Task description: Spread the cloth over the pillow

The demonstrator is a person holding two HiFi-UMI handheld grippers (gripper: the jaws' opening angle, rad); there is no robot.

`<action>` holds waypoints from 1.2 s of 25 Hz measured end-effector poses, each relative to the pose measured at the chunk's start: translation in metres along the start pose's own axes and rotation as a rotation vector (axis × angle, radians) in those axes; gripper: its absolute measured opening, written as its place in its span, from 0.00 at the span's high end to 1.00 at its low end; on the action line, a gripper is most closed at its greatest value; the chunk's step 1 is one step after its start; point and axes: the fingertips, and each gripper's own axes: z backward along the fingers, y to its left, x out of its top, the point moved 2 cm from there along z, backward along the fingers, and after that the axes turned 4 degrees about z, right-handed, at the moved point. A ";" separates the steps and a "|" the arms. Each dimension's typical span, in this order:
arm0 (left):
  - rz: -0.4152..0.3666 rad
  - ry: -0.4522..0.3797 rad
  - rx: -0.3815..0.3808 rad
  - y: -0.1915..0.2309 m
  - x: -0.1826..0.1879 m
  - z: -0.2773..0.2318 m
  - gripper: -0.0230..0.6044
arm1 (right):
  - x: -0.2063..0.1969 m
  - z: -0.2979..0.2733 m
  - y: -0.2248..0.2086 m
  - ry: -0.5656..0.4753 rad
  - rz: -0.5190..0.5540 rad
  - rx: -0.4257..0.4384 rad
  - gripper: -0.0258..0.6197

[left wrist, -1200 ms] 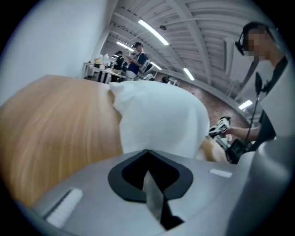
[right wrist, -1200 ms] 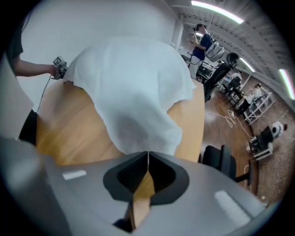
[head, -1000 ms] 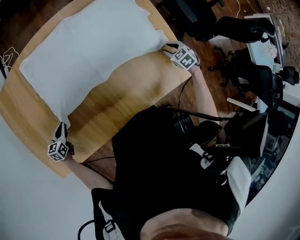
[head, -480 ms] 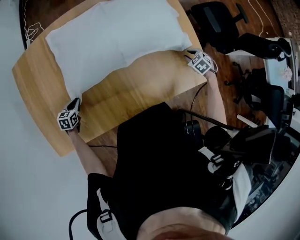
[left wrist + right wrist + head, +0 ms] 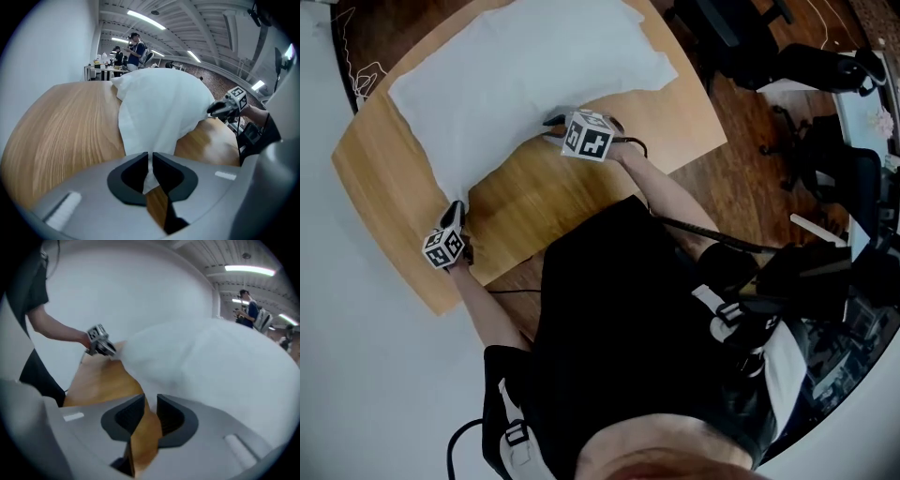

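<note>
Cloth (image 5: 525, 66) lies spread and humped over the far part of the wooden worktop (image 5: 591, 192), near edge wavy. Your left claw (image 5: 150, 158) is clamped on the cloth's near left corner, low by the worktop's left end. Your right claw (image 5: 151, 401) sits at the middle of that near edge; its jaws have just been closing but stand a little apart, bare wood between them, cloth just ahead.

White cloth (image 5: 525, 75), spread wide, slightly rumpled
</note>
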 end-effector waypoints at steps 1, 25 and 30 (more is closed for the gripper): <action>0.015 -0.022 0.006 0.002 -0.001 0.005 0.91 | -0.029 0.002 -0.010 0.107 -0.046 -0.055 0.84; -0.186 -0.248 -0.063 -0.060 0.056 0.036 0.89 | -0.057 -0.013 -0.001 0.101 -0.351 -0.211 0.90; -0.380 -0.143 -0.133 -0.111 0.078 -0.017 0.89 | -0.105 0.073 -0.023 0.100 -0.419 -0.404 0.76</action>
